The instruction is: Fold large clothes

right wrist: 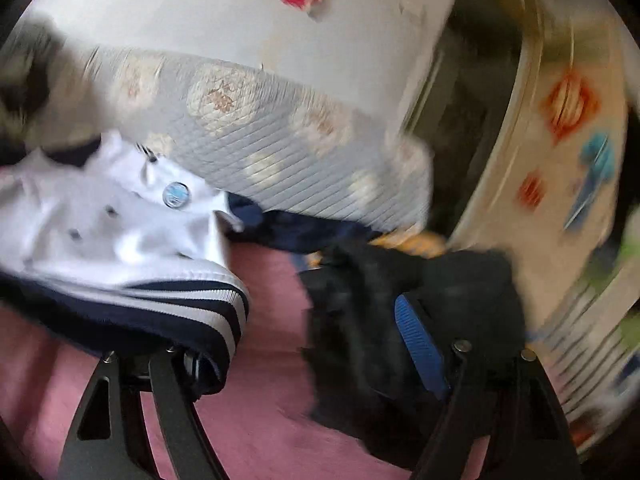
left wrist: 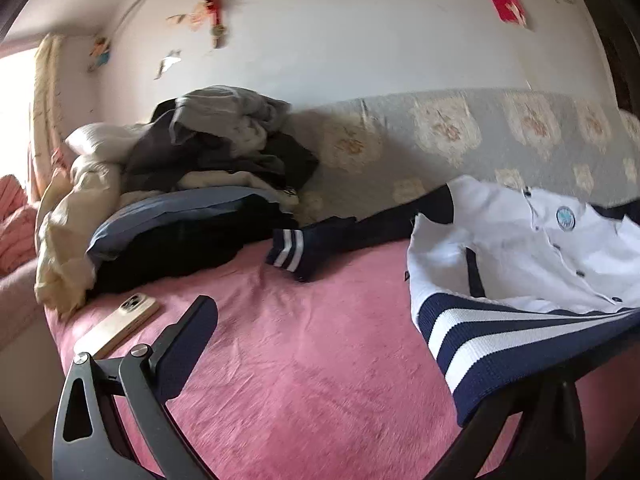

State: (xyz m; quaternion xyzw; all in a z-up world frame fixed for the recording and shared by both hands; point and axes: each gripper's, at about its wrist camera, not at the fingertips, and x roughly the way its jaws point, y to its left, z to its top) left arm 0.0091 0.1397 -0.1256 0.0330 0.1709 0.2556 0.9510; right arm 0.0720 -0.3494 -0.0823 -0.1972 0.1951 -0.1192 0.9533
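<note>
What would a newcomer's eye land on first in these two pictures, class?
The white jacket with navy-and-white striped hem, lifted off the pink bedspread at the right of the left wrist view. Its hem drapes over one finger of each gripper, both spread wide. Next, the heap of clothes piled at the back left, with a phone lying in front.

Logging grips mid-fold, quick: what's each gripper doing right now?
Left gripper: open, hem only draped on it.
Right gripper: open, hem draped on it too.
</note>
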